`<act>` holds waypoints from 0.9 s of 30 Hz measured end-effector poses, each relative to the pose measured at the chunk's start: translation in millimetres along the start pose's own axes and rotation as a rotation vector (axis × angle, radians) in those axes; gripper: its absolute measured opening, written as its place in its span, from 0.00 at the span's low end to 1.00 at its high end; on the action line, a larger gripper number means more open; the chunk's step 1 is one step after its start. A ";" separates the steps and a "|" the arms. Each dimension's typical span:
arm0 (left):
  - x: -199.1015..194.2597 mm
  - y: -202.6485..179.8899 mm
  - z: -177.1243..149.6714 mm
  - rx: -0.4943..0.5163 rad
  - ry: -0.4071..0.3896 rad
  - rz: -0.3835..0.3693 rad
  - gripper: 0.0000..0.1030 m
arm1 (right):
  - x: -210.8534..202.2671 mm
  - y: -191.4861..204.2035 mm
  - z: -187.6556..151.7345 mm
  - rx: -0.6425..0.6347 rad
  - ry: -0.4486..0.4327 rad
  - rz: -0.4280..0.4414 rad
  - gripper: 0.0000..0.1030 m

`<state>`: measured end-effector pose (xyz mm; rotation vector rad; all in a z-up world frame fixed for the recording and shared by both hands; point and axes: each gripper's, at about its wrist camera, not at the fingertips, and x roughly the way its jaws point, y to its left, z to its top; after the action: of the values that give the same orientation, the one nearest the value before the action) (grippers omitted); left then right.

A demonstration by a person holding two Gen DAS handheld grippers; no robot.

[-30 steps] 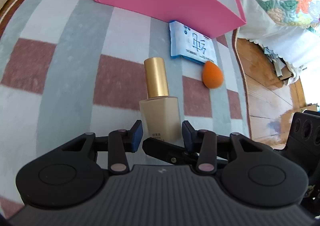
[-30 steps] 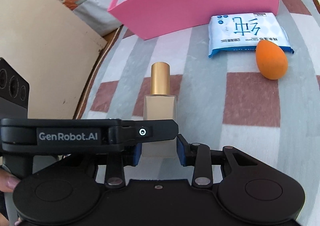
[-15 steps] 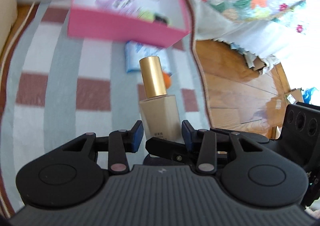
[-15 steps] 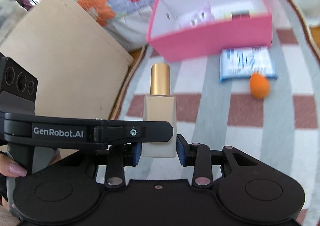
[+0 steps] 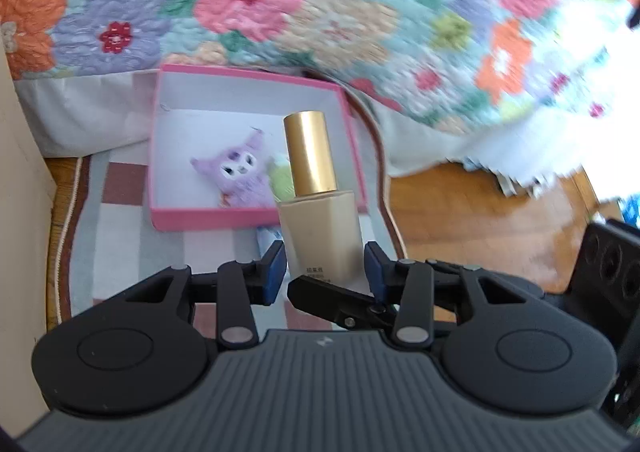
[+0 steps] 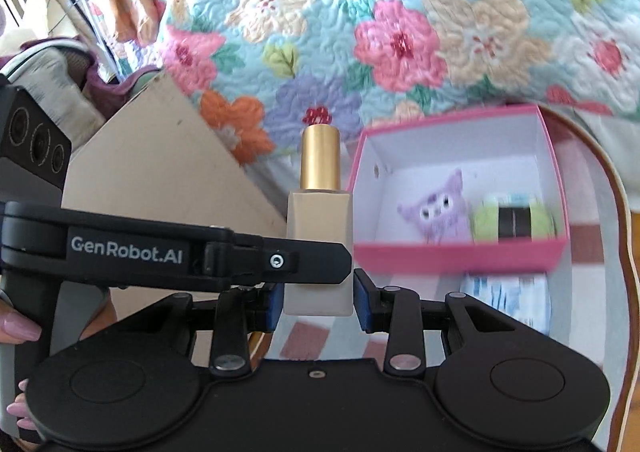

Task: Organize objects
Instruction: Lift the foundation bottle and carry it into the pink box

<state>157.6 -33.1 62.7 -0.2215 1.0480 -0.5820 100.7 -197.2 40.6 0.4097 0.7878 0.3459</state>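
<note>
Bottle point(image 6: 319, 252) is off the rug point(image 5: 120, 252) now: a second ago it stood there near the orange sponge and wipes pack, now it hangs in the air in front of the open pink box point(image 5: 256, 217), lifted by both tools together. Right hand-held gripper point(image 6: 318, 302) pinches the bottle base, pads pressed on both sides; left hand-held gripper point(image 5: 325, 272) also brackets the bottle lower body, pads at its sides and seemingly gripping. My read: transport phase, next is lowering it into the box beside the purple plush point(image 5: 240, 175) and green item point(image 6: 514, 221). Readable text: "GenRobot.AI" on the left tool's arm in right view. Small print on the bottle label and wipes pack point(image 6: 506, 296) is too blurred to read.
</note>
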 end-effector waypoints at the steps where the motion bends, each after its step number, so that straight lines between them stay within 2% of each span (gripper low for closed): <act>1: 6.1 3.2 7.8 -0.005 0.002 0.022 0.41 | 9.8 -3.6 8.0 0.021 0.010 0.010 0.40; 5: 36.1 18.7 36.2 -0.038 0.022 0.092 0.42 | 51.1 -18.0 31.2 0.081 0.040 0.034 0.39; 8: 69.3 33.5 56.4 -0.061 0.073 0.133 0.42 | 83.8 -25.8 39.2 0.078 0.063 0.004 0.39; 10: 92.0 42.2 64.7 -0.069 0.104 0.183 0.42 | 108.3 -40.2 41.9 0.145 0.096 0.022 0.39; 12: 115.8 46.0 70.0 -0.034 0.114 0.239 0.42 | 134.2 -55.1 46.1 0.221 0.126 0.034 0.39; 14: 137.8 58.3 76.4 -0.052 0.136 0.270 0.43 | 156.5 -59.1 47.6 0.221 0.138 0.006 0.39; 19: 172.2 83.0 82.0 -0.079 0.187 0.295 0.43 | 191.9 -75.6 44.5 0.247 0.185 0.003 0.39; 23: 194.0 98.1 81.7 -0.109 0.227 0.278 0.43 | 207.5 -85.7 37.1 0.236 0.200 -0.015 0.39; 25: 205.8 100.4 78.7 -0.099 0.247 0.256 0.43 | 212.2 -92.4 33.7 0.222 0.218 -0.036 0.39; 27: 215.0 99.8 76.2 -0.083 0.251 0.268 0.43 | 218.5 -97.3 29.7 0.221 0.219 -0.048 0.39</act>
<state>336.7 -76.3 -104.9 -0.0789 1.3223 -0.3288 280.5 -191.0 -119.8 0.5653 1.0538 0.2616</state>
